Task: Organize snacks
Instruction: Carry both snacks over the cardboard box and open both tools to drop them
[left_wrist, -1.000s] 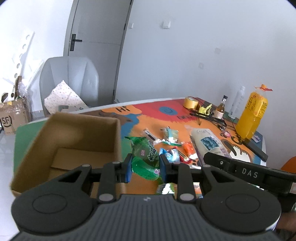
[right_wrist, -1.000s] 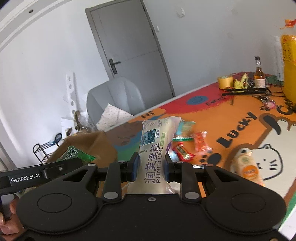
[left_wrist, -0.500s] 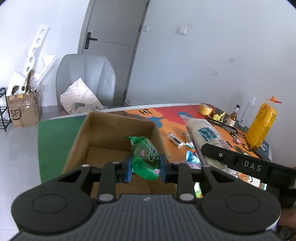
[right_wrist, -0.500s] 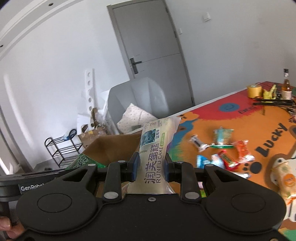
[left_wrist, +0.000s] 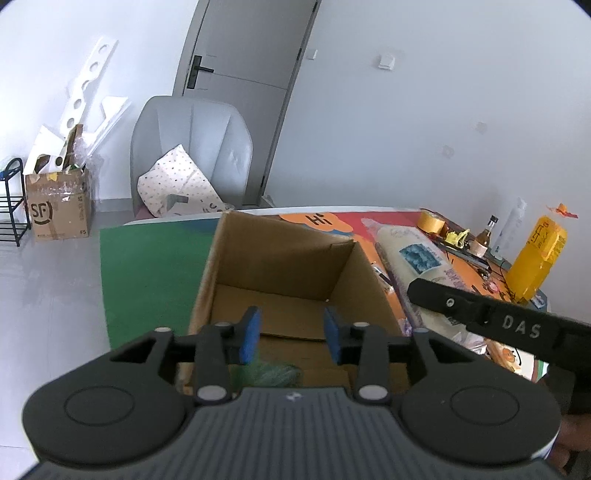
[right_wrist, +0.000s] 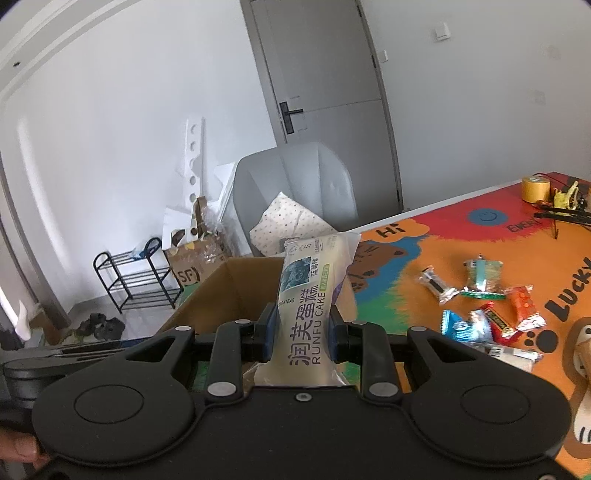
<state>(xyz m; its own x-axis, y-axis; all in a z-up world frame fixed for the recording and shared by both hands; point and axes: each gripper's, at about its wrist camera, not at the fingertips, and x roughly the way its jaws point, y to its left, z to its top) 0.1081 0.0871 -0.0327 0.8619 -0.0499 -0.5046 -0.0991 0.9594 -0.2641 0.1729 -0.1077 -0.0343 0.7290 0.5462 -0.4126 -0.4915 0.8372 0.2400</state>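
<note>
My left gripper (left_wrist: 291, 334) is open above the brown cardboard box (left_wrist: 280, 258). A green snack bag (left_wrist: 275, 374) lies in the box just below the fingers, partly hidden by the gripper body. My right gripper (right_wrist: 301, 332) is shut on a long white Runfu cake packet (right_wrist: 312, 291), held upright beside the box (right_wrist: 225, 291). The packet also shows in the left wrist view (left_wrist: 417, 266), right of the box. Several small wrapped snacks (right_wrist: 484, 295) lie on the colourful mat.
A yellow juice bottle (left_wrist: 535, 258), a small glass bottle (left_wrist: 485, 236) and a tape roll (left_wrist: 430, 221) stand at the table's far right. A grey chair with a cushion (left_wrist: 192, 158) is behind the table. A shoe rack (right_wrist: 136, 277) stands on the floor.
My left gripper moved over the box, opened, and the green bag dropped inside. My right gripper carried the cake packet left toward the box.
</note>
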